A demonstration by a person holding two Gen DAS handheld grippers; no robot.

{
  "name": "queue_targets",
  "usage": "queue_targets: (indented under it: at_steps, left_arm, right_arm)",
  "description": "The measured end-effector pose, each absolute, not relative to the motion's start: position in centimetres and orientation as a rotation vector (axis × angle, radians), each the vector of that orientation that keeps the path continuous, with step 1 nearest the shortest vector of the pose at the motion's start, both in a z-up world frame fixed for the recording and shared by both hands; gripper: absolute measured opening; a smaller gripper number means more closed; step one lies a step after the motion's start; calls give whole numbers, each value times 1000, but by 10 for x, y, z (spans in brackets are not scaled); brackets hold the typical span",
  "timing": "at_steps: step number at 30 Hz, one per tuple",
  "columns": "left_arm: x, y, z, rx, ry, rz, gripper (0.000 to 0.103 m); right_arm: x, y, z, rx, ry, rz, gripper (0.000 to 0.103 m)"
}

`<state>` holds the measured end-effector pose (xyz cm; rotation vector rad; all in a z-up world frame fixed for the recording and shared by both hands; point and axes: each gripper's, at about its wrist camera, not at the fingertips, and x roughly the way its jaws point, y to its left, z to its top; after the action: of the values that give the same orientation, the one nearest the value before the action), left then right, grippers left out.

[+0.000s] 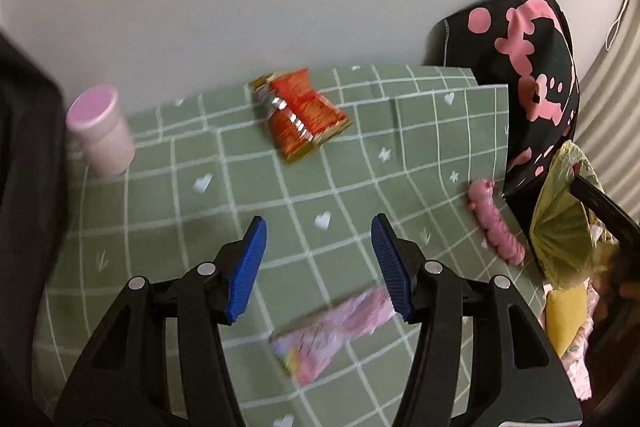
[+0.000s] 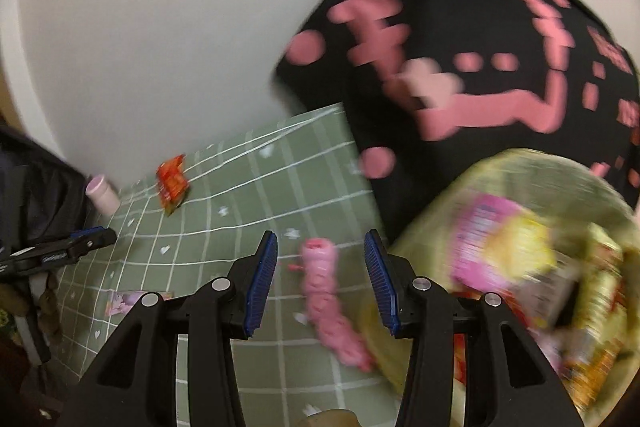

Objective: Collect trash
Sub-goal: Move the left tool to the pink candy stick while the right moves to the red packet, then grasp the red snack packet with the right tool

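My left gripper (image 1: 319, 269) is open and empty above the green checked tablecloth (image 1: 200, 227). A pink wrapper (image 1: 332, 331) lies just under and behind its fingertips. A red-orange snack bag (image 1: 302, 113) lies farther off near the wall. A pink twisted wrapper (image 1: 496, 223) lies at the table's right edge. My right gripper (image 2: 320, 283) is open and empty, with that pink twisted wrapper (image 2: 326, 301) lying between its fingers on the cloth. The red bag (image 2: 173, 183) and flat pink wrapper (image 2: 124, 301) show at left. A yellow-green trash bag (image 2: 520, 267), blurred, holds several wrappers at right.
A pink cup (image 1: 100, 131) stands at the far left by the wall. A black cloth with pink print (image 1: 532, 67) hangs at the table's right end, above the trash bag (image 1: 560, 227). The left gripper's tip (image 2: 86, 241) shows in the right wrist view.
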<state>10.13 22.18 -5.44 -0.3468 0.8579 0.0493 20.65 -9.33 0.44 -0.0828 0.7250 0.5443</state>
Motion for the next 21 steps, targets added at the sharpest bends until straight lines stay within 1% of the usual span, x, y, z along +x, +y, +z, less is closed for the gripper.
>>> queue_targets:
  at_steps: [5, 12, 18, 21]
  left_arm:
    - [74, 230, -47, -352, 850, 89, 52]
    - [37, 256, -38, -395, 810, 193, 52]
    - [25, 273, -39, -384, 797, 247, 52]
    - [24, 282, -39, -415, 783, 253, 52]
  right_arm:
    - [225, -17, -8, -149, 724, 713, 43]
    - [239, 104, -19, -250, 643, 892, 43]
    - [258, 185, -55, -381, 686, 893, 43]
    - [265, 200, -74, -462, 707, 863, 43]
